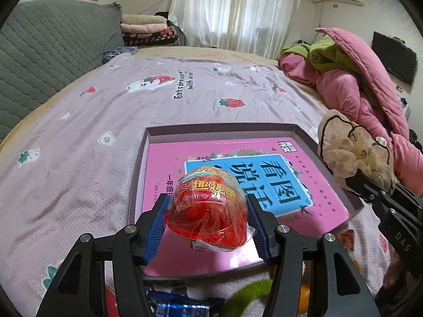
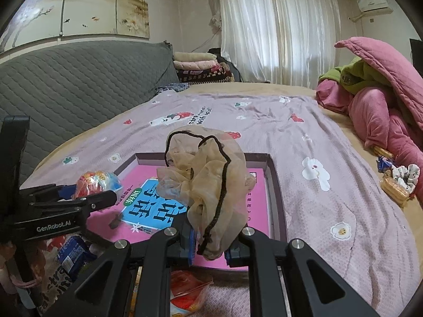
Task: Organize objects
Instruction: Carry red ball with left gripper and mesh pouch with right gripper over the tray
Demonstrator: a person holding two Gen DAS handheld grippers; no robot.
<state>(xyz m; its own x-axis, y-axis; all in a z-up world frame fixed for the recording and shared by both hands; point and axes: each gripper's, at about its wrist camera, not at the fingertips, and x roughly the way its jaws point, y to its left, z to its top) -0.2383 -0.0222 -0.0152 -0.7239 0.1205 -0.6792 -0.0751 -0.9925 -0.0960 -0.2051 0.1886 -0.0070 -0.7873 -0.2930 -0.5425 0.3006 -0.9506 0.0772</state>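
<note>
My left gripper (image 1: pixel 207 220) is shut on a red plastic toy egg (image 1: pixel 208 208) in clear wrap, held above the near part of a shallow purple tray (image 1: pixel 137 163) that holds a pink book (image 1: pixel 264 179). In the right wrist view the left gripper (image 2: pixel 87 195) shows at the left with the egg (image 2: pixel 96 182), over the tray (image 2: pixel 277 185) and the book (image 2: pixel 148 206). My right gripper (image 2: pixel 210 248) is shut on a beige sheer scrunchie with black trim (image 2: pixel 208 179), held above the tray's near edge. The scrunchie also shows at the right of the left wrist view (image 1: pixel 354 155).
The tray lies on a lilac strawberry-print blanket (image 1: pixel 111 121) on a bed. Pink and green bedding (image 2: pixel 375 95) is piled at the right, with snack packs and a patterned scrunchie (image 2: pixel 401 179) beside it. A blue pack (image 2: pixel 74 251) and a red packet (image 2: pixel 187 288) lie near me.
</note>
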